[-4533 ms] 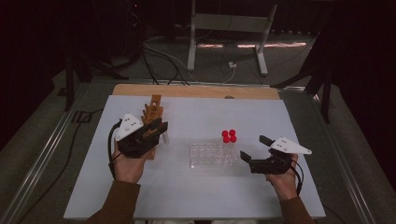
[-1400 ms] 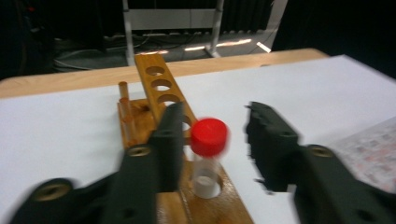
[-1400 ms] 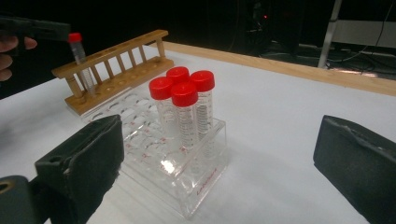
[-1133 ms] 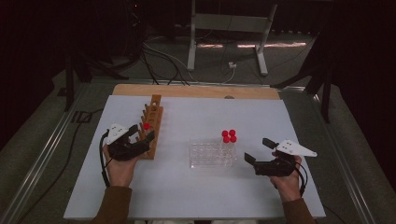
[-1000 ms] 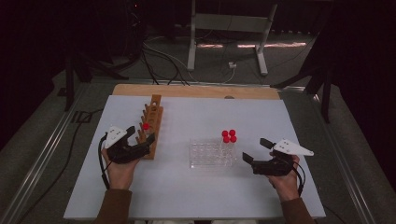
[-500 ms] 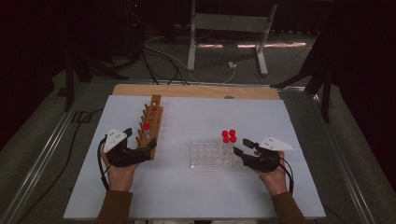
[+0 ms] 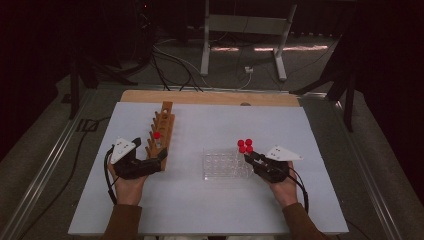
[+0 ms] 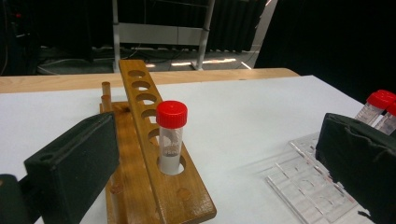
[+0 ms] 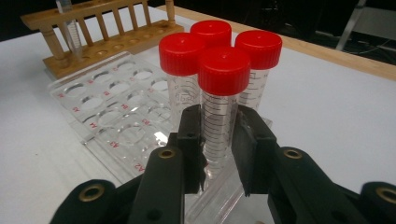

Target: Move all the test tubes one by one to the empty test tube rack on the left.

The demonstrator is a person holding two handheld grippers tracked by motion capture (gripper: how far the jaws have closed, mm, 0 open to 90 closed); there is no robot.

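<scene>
On the white worktop point(image 7: 200, 200), the right tool point(image 9: 218, 140) is pinching the nearest red-capped tube point(image 9: 223, 93) of four standing in the clear plastic rack point(image 7: 225, 164), its jaws having just been closing on it; the left tool point(image 7: 159, 156) is resting spread beside the wooden rack point(image 7: 161, 131), where one capped tube point(image 8: 171, 135) is already sitting; four transfers seem to be remaining; behind, the room is lying dark, with cables and a metal stand point(image 7: 245, 30).
</scene>
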